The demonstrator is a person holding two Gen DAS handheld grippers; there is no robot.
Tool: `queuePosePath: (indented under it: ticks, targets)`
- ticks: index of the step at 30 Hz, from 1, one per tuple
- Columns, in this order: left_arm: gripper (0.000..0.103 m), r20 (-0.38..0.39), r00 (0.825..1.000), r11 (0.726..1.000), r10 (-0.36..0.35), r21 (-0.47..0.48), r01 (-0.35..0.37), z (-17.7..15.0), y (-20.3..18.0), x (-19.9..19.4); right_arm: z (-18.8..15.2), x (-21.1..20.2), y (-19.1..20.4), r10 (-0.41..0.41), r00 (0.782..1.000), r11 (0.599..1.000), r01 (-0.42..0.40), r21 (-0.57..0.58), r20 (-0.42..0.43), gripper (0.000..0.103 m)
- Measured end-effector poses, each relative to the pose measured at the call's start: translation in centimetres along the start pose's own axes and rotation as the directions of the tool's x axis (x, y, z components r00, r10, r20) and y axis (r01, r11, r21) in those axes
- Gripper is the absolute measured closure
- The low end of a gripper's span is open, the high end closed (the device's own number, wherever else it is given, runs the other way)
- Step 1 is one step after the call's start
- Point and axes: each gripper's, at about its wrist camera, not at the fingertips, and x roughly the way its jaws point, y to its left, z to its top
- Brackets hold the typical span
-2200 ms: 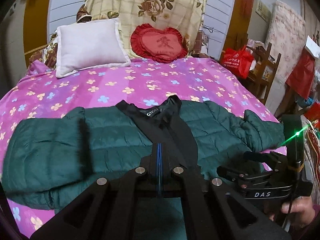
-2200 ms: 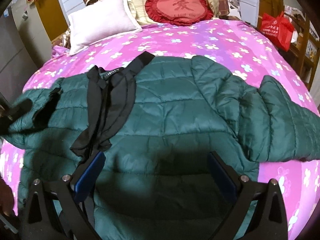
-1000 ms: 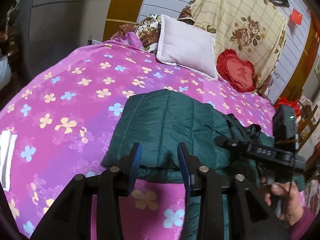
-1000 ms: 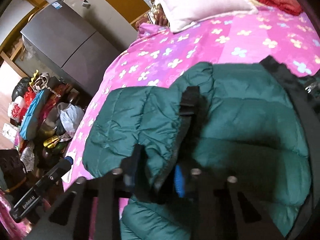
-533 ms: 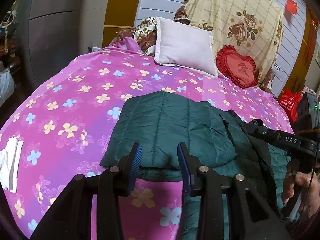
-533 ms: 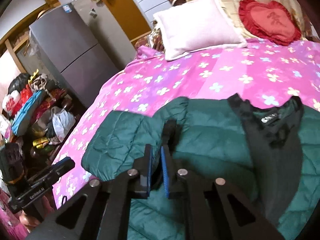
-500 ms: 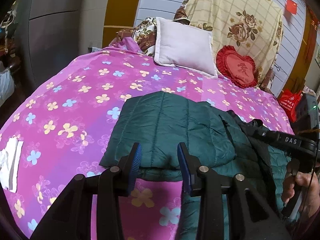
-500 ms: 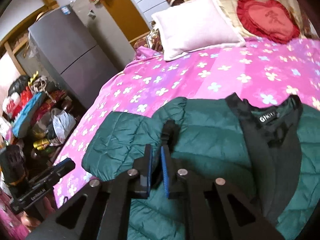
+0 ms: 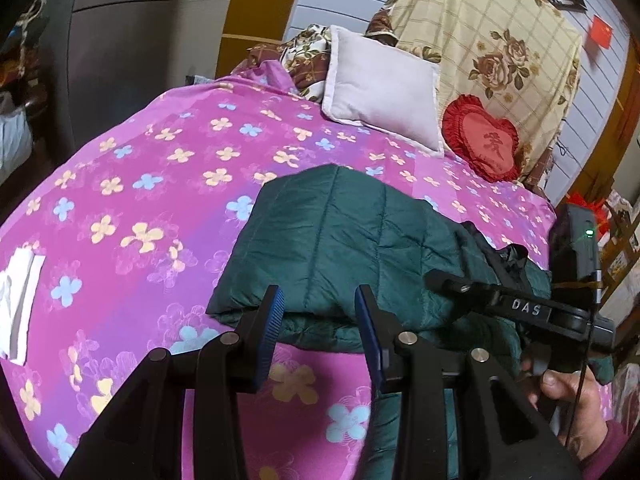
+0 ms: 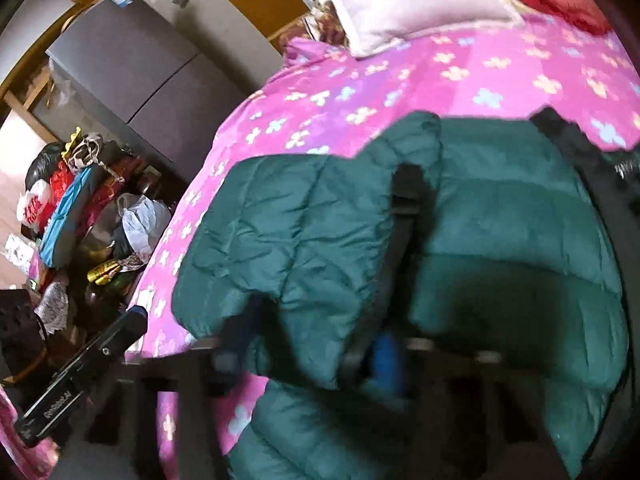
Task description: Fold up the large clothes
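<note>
jacket [image 10: 500, 216] sleeve fold sits between right fingers [image 10: 384, 356], blurred, grip unclear; left fingers [image 9: 272, 320] apart, angled down.

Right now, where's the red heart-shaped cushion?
The red heart cushion sits at the head of the bed in the left wrist view, just right of the white pillow, against the floral blanket.

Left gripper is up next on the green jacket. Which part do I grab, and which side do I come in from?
Probably the near folded edge of the jacket: a thick doubled rim lying flat on the bedspread, just ahead of the left gripper. Come in low from the near side, straight ahead, with one jaw sliding under and one over. The jaws stand open.
</note>
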Motion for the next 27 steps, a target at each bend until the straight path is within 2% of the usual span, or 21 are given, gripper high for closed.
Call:
queuePosePath:
  ticks: [3,7,11,16,20,27]
  targets:
    - [0.061,0.001,1.000,1.000,0.003,-0.015,-0.003,-0.2,0.4,0.0,0.3,-1.9,0.2,-0.018,0.998,0.999,0.020,-0.027,0.055,0.092]
    - [0.061,0.000,1.000,0.999,-0.003,-0.035,0.003,-0.4,0.4,-0.1,1.3,-6.5,-0.1,-0.041,0.989,0.997,0.049,-0.054,0.145,0.093]
    - [0.061,-0.010,1.000,1.000,-0.013,-0.024,0.013,-0.8,-0.5,0.0,2.1,-11.4,-1.8,-0.115,0.970,0.990,0.128,-0.051,0.214,0.093]
    - [0.061,-0.030,0.999,1.000,-0.031,-0.001,0.031,-1.3,-2.2,0.3,1.9,-15.7,-5.2,-0.182,0.953,0.983,0.183,0.016,0.242,0.093]
    - [0.061,-0.037,0.998,0.999,-0.045,0.024,0.046,-1.6,-3.6,0.3,1.3,-18.0,-7.5,-0.242,0.940,0.970,0.243,0.027,0.240,0.093]
    - [0.061,-0.063,0.996,0.997,-0.058,0.052,0.061,-1.8,-5.7,0.9,0.1,-21.1,-11.1,-0.375,0.901,0.926,0.377,0.037,0.219,0.093]
